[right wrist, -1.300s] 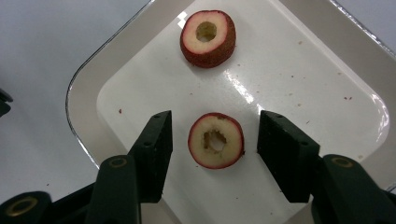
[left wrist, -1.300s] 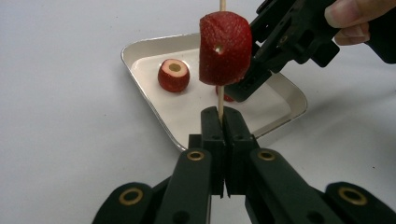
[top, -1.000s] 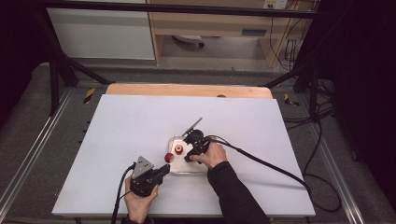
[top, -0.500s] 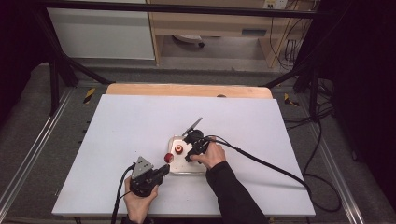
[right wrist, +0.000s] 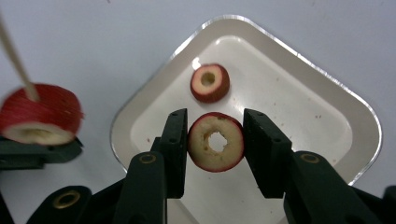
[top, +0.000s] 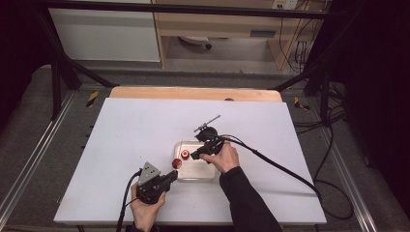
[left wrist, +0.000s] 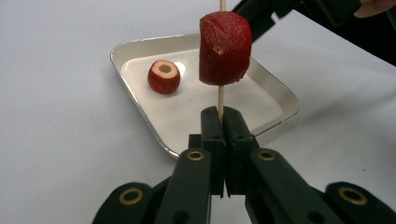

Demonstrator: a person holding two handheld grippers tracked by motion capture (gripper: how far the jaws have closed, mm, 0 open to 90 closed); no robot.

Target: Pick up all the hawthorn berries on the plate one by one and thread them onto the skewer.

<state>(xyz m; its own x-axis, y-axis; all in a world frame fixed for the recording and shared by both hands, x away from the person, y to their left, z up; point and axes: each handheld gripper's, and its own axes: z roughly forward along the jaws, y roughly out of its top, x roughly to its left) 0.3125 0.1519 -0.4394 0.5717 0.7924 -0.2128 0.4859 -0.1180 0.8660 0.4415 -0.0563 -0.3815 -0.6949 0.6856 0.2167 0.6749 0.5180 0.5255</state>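
Lifted since a second ago, your right gripper [right wrist: 215, 142] now holds a cored red fruit ring [right wrist: 216, 142] above the white tray [right wrist: 299, 60], its jaws having just closed onto the slice from either side. A second ring [right wrist: 209, 82] lies in the tray at 12 o'clock from the held one. At 9 o'clock, your left gripper [left wrist: 223, 122], jaws clamped shut on a wooden skewer [left wrist: 220, 100], keeps the stick upright with a red fruit chunk [left wrist: 224, 49] threaded on it, over the white table [top: 135, 125].
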